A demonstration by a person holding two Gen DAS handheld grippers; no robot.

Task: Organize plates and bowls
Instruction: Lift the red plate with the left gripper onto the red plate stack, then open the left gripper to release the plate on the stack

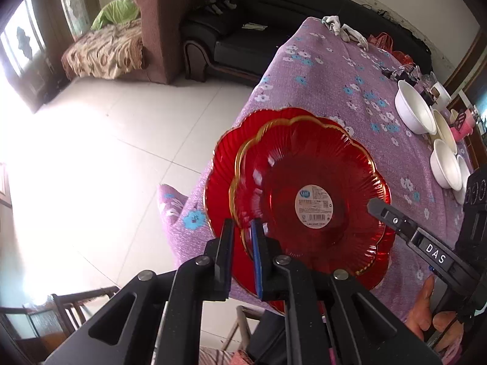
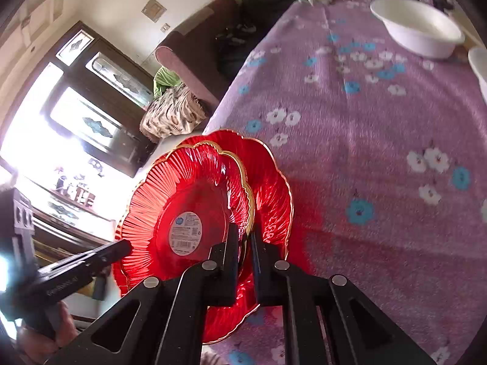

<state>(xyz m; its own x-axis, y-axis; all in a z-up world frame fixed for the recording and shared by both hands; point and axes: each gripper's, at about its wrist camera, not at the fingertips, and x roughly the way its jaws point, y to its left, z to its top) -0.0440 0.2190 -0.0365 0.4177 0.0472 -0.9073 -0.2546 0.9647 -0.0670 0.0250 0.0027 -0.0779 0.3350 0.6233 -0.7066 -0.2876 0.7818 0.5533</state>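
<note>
Two red flower-shaped plates with gold rims lie one on the other at the corner of the table's purple floral cloth [image 1: 334, 76]. The upper plate [image 1: 304, 164] carries a round white label; the lower plate [image 1: 222, 164] sticks out past it and over the table edge. My left gripper [image 1: 242, 231] is shut on the upper plate's rim, which runs between its pads. From the opposite side my right gripper [image 2: 245, 237] is shut on the same plate [image 2: 188, 194]. Each gripper shows in the other's view: the right gripper [image 1: 376, 205], the left gripper [image 2: 126, 245].
Several white bowls [image 1: 415, 112] stand along the table's right side; one large bowl [image 2: 417, 27] is far ahead. Rags and small clutter [image 1: 344, 30] lie at the far end. Left of the table are tiled floor [image 1: 106, 152], a brown armchair [image 1: 158, 30] and a black sofa [image 1: 243, 30].
</note>
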